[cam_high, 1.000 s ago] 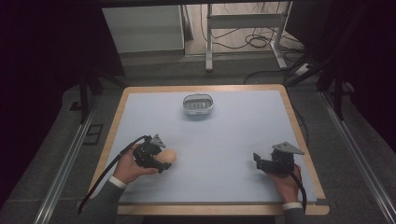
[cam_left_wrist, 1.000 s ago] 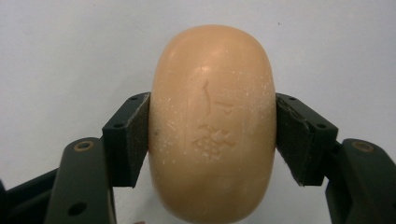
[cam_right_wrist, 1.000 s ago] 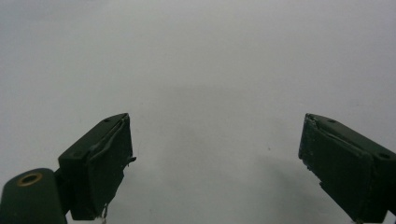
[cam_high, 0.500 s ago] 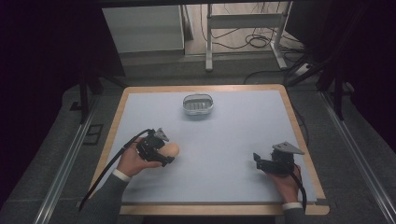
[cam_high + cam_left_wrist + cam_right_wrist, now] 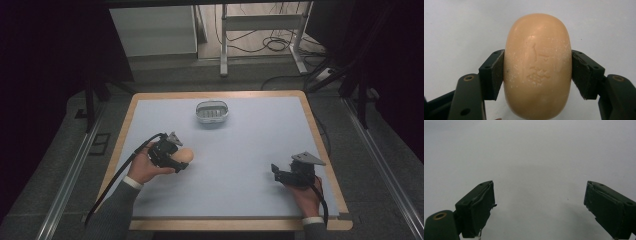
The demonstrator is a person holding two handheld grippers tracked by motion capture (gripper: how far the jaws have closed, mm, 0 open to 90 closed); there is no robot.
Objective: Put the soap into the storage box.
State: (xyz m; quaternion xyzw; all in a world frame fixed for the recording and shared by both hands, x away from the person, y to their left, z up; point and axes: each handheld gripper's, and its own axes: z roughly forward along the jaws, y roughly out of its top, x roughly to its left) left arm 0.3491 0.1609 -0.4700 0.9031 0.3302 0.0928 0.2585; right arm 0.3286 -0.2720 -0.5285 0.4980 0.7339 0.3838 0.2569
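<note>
In left claw [image 5: 537, 72], soap [image 5: 537, 65], mid-table.

tan soap [image 5: 537, 67]; black left gripper [image 5: 537, 75]; pale blue table [image 5: 250, 165]

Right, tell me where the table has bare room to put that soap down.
Bare mat runs wide between the left gripper holding the soap and the right gripper, and on up to the soap dish. Both far corners beside the dish are free too. It is crowded at the two hands along the near edge.
</note>
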